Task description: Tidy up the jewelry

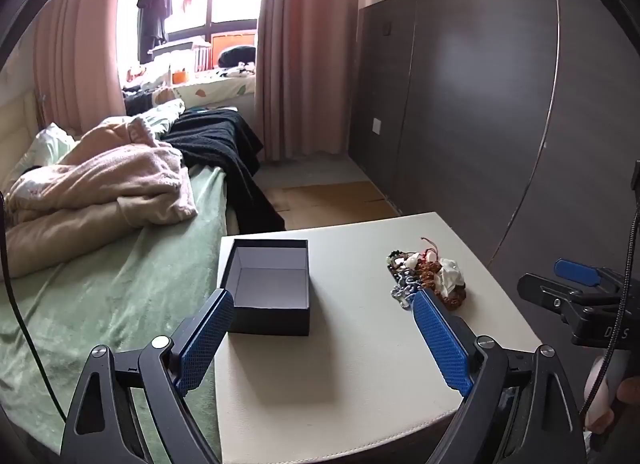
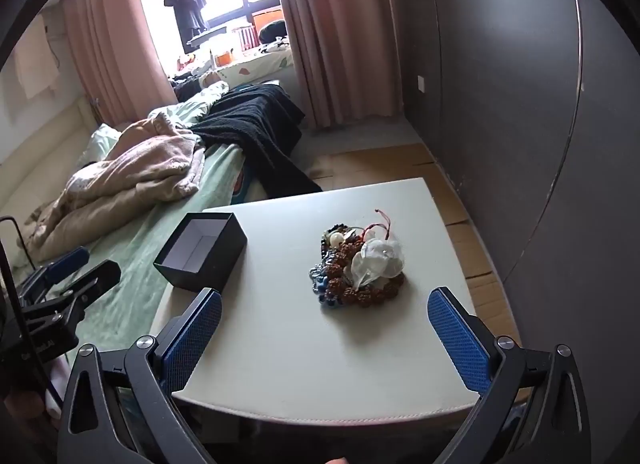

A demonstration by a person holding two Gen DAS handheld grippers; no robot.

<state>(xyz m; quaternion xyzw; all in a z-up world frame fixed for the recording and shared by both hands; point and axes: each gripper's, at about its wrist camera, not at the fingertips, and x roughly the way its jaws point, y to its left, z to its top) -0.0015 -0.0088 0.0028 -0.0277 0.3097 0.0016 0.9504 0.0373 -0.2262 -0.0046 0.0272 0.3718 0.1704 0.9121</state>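
Left claw (image 1: 323, 300) spread wide, blue pads apart, nothing between them; it hangs over the near edge of the white table (image 1: 360, 364). Right claw (image 2: 325, 299) likewise spread and empty, over the same near edge. Jewelry pile (image 2: 358, 264) sits on the table toward its right side, well apart from the open black box (image 2: 200, 250), which stands at the table's left edge beside the bed (image 2: 132, 272). Right wrist view gives the better look at the pile: brown beaded strands, blue-grey beads along the left side, a pale round bead near the back, a small sheer white pouch on top, and a red cord looping up behind. Left wrist view shows the jewelry pile (image 1: 428, 276) partly hidden behind the tip of its right finger, but looks straight into the box (image 1: 272, 284): pale lining, nothing seen inside. Left view also catches the right claw at its far right margin; right view catches the left claw at its lower left, over the green bedspread. Both views show pink curtains (image 2: 328, 32), a bright window, a crumpled pink blanket (image 1: 100, 180), a black throw (image 1: 224, 148) and a dark wardrobe (image 1: 480, 104).
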